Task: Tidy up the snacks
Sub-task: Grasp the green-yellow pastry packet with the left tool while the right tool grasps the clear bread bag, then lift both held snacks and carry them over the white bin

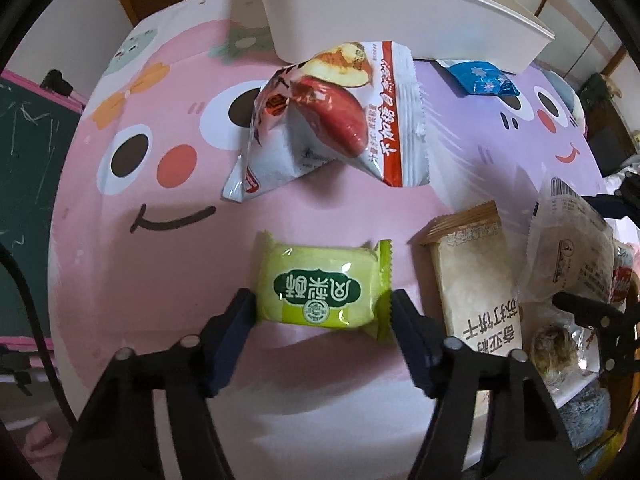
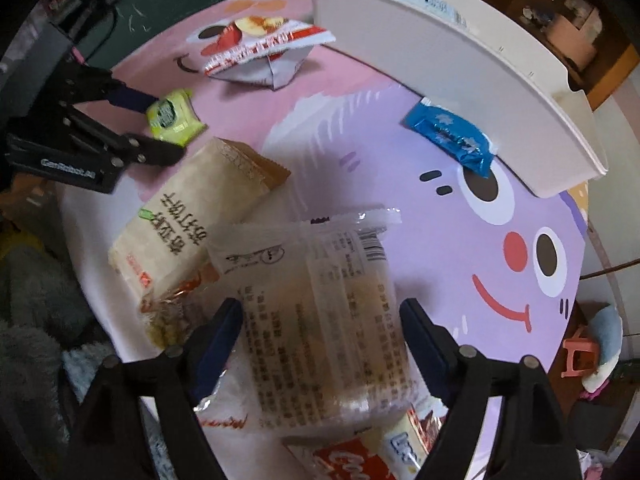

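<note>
At the far edge of the pink-and-lilac cartoon mat [image 1: 168, 208] stands a white bin [image 1: 400, 16], its wall facing both cameras; only the top of a pale, label-bearing packet shows over its rim in the right wrist view, and the rest of its contents cannot be made out. A blue foil snack [image 2: 452, 136] lies against the foot of the bin, and a red-and-white sweet potato bag [image 1: 340, 120] sits just before it on the mat. The left gripper [image 1: 324, 308] has its jaws set against both ends of a green pastry pack [image 1: 320, 284], pinching it where it lies on the mat. The right gripper [image 2: 320, 320] has its jaws spread wide around a clear-wrapped cake [image 2: 320, 320]; whether they touch it I cannot tell. That cake overlaps a beige cracker pack [image 2: 180, 216], with a red-lettered packet [image 2: 360, 456] below.
</note>
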Motion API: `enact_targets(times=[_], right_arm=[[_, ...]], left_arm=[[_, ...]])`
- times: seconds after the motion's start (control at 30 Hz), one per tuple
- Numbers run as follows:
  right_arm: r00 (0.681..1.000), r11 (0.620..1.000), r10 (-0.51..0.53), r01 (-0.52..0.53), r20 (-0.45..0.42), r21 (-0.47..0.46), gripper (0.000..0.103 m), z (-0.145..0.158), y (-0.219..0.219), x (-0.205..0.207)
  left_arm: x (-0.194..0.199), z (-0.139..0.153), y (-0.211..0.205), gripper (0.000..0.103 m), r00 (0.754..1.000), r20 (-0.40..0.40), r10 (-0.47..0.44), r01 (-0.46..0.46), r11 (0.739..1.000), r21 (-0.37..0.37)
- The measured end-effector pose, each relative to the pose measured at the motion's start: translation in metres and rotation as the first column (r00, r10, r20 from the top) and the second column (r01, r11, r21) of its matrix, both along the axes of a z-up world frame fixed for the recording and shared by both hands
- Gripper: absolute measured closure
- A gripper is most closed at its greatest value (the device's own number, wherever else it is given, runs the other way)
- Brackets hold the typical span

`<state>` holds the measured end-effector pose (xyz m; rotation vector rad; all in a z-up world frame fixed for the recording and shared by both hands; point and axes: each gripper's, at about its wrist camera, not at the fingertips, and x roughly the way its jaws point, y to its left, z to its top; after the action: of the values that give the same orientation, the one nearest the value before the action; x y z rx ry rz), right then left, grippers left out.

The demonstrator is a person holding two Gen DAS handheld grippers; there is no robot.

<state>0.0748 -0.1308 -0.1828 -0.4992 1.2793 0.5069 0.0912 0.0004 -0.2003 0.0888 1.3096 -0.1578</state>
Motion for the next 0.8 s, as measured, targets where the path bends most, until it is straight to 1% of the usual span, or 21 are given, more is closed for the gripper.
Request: enact_targets(times=[0.03, 0.07, 0.13, 0.17, 0.2, 0.3, 0.37, 0.43, 0.53, 0.6, 0.67, 0.73, 0.8], right_arm=[[1.0, 1.0, -0.008, 0.008, -0.004, 0.004, 0.021, -0.002, 0.001, 0.002], [1.0, 1.0, -0.021, 0.021, 0.001, 0.01, 0.022, -0.003, 0.001, 0.003], [0.999, 0.998, -0.05, 0.049, 0.009, 0.025, 0.027, -0.003, 0.0, 0.006], [0.997, 0.997, -0.067, 0.066, 0.024, 0.037, 0.031, -0.001, -0.001, 0.008], [0.996, 0.996, -0.082, 0.081, 0.041, 0.039, 0.033, 0.002, -0.002, 0.009], [0.987, 0.992, -0.124, 0.122, 0.106, 0.023, 0.036, 0.008, -0.002, 0.01], [0.977, 0.989, -0.147, 0.146, 0.152, 0.019, 0.036, 0.015, -0.002, 0.01], [0.966, 0.985, -0.173, 0.169, 0.191, 0.036, 0.036, 0.025, -0.006, 0.009], [0.941, 0.975, -0.222, 0.211, 0.253, 0.073, 0.036, 0.046, -0.011, 0.007], [0.924, 0.966, -0.257, 0.239, 0.284, 0.096, 0.036, 0.059, -0.015, 0.008], [0.905, 0.956, -0.291, 0.265, 0.31, 0.122, 0.036, 0.075, -0.015, 0.011], [0.882, 0.938, -0.343, 0.303, 0.323, 0.168, 0.036, 0.093, -0.022, 0.017], [0.863, 0.917, -0.391, 0.338, 0.319, 0.211, 0.036, 0.113, -0.031, 0.024]], left_arm=[[0.0, 0.002, 0.0, 0.046, 1.0, 0.006, 0.002, -0.002, 1.0, -0.002], [0.0, 0.003, 0.001, 0.047, 1.0, 0.015, 0.004, -0.003, 1.0, -0.005], [0.001, 0.004, 0.002, 0.048, 1.0, 0.018, 0.012, -0.012, 1.0, -0.02], [0.002, 0.005, 0.004, 0.05, 1.0, 0.022, 0.018, -0.018, 0.999, -0.031], [0.001, 0.006, 0.007, 0.054, 0.999, 0.03, 0.026, -0.025, 0.999, -0.03], [0.002, 0.008, 0.014, 0.055, 0.998, 0.027, 0.062, -0.06, 0.996, -0.064], [0.001, 0.013, 0.017, 0.055, 0.996, 0.045, 0.079, -0.077, 0.995, -0.06], [-0.002, 0.021, 0.019, 0.055, 0.994, 0.074, 0.083, -0.078, 0.995, -0.067], [-0.006, 0.036, 0.019, 0.055, 0.99, 0.12, 0.074, -0.067, 0.996, -0.066], [-0.011, 0.054, 0.016, 0.055, 0.986, 0.153, 0.065, -0.056, 0.997, -0.061], [-0.012, 0.071, 0.017, 0.055, 0.982, 0.18, 0.061, -0.048, 0.996, -0.074], [-0.01, 0.09, 0.016, 0.055, 0.977, 0.207, 0.06, -0.041, 0.995, -0.096], [-0.005, 0.116, 0.015, 0.055, 0.966, 0.251, 0.055, -0.028, 0.993, -0.112]])
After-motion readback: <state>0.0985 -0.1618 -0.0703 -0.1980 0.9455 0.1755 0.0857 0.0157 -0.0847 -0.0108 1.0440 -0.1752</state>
